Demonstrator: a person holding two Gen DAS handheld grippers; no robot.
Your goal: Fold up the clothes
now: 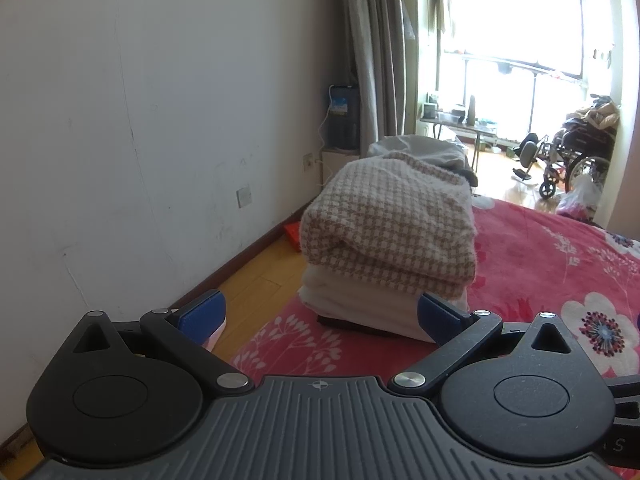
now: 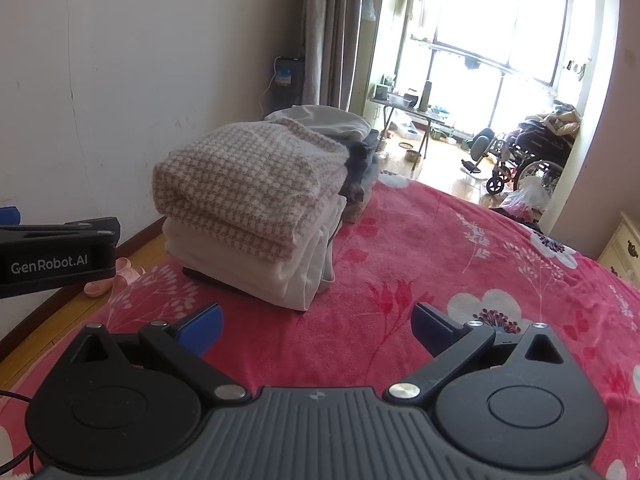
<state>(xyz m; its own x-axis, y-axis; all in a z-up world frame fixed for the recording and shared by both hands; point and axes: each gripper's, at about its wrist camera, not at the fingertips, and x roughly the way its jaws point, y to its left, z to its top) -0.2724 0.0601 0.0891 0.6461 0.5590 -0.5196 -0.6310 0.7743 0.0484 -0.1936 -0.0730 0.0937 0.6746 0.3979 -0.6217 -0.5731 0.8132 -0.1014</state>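
Note:
A folded beige houndstooth garment (image 1: 384, 224) (image 2: 248, 184) tops a stack on the red floral bed cover (image 1: 540, 264) (image 2: 420, 248), above a folded cream piece (image 1: 368, 312) (image 2: 256, 268) and a dark item at the bottom. Behind it lies a second pile with a grey garment (image 2: 320, 120) on darker clothes. My left gripper (image 1: 320, 316) is open just short of the stack's near side, nothing between its blue pads. My right gripper (image 2: 316, 330) is open over the cover, to the stack's right. The left gripper's body (image 2: 56, 256) shows at the left edge of the right wrist view.
A white wall (image 1: 140, 120) runs along the left, with a strip of wooden floor (image 1: 248, 280) and pink slippers (image 2: 120, 278) beside the bed. Beyond the bed stand a curtain (image 1: 368, 40), a small table (image 2: 404, 108) and a wheelchair (image 2: 528, 160) near a bright window.

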